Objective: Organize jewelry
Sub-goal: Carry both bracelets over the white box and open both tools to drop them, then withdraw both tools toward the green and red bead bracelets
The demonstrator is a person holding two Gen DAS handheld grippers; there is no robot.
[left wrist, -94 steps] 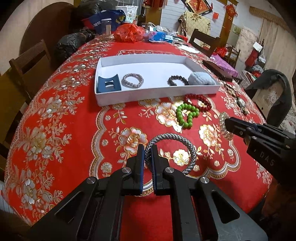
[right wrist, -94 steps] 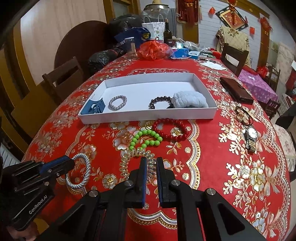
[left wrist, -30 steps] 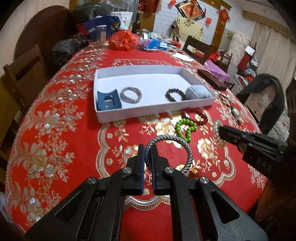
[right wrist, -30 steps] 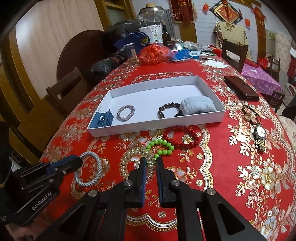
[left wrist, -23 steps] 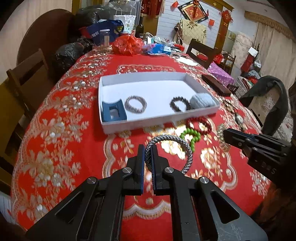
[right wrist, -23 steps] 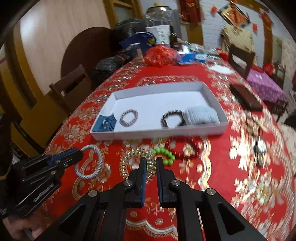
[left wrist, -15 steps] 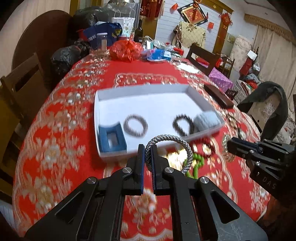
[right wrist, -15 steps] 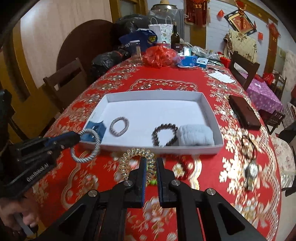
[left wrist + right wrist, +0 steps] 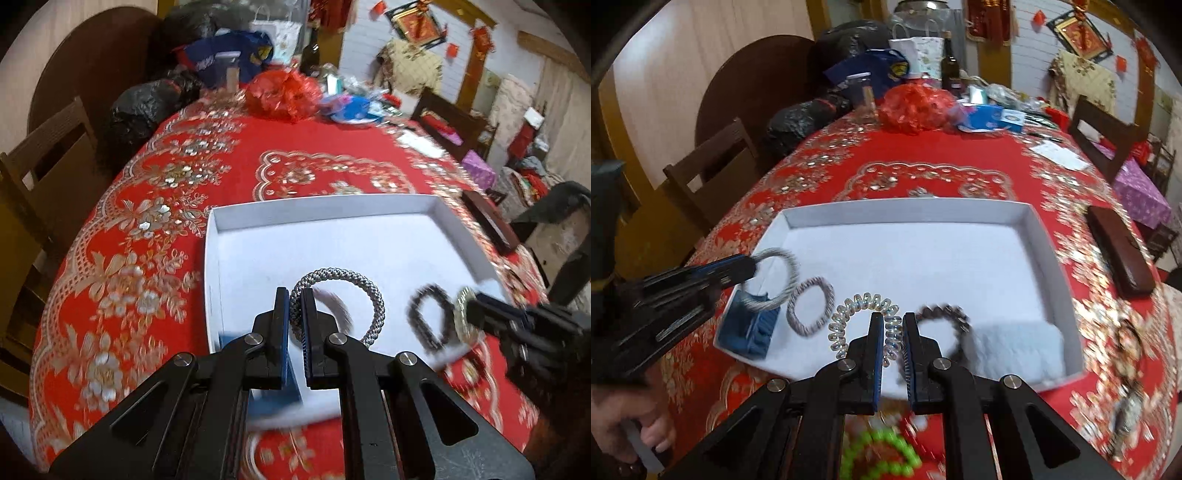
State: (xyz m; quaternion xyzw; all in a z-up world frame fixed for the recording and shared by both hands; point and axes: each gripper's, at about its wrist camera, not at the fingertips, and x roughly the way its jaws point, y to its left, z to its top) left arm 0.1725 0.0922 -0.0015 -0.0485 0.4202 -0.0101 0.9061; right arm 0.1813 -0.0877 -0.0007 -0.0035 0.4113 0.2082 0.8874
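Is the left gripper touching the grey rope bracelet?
Touching. The left wrist view shows the left gripper with both pads closed on the grey rope bracelet, holding it above the white tray.

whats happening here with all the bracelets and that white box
A person is sorting jewelry into a white tray on a red tablecloth, a gripper in each hand. The left gripper is shut on a grey braided bracelet; the right gripper is shut on a clear spiral hair tie. Both are held over the tray's near side. Inside lie a blue clip, a dark bead bracelet and a pale fluffy piece. Green beads wait on the cloth.
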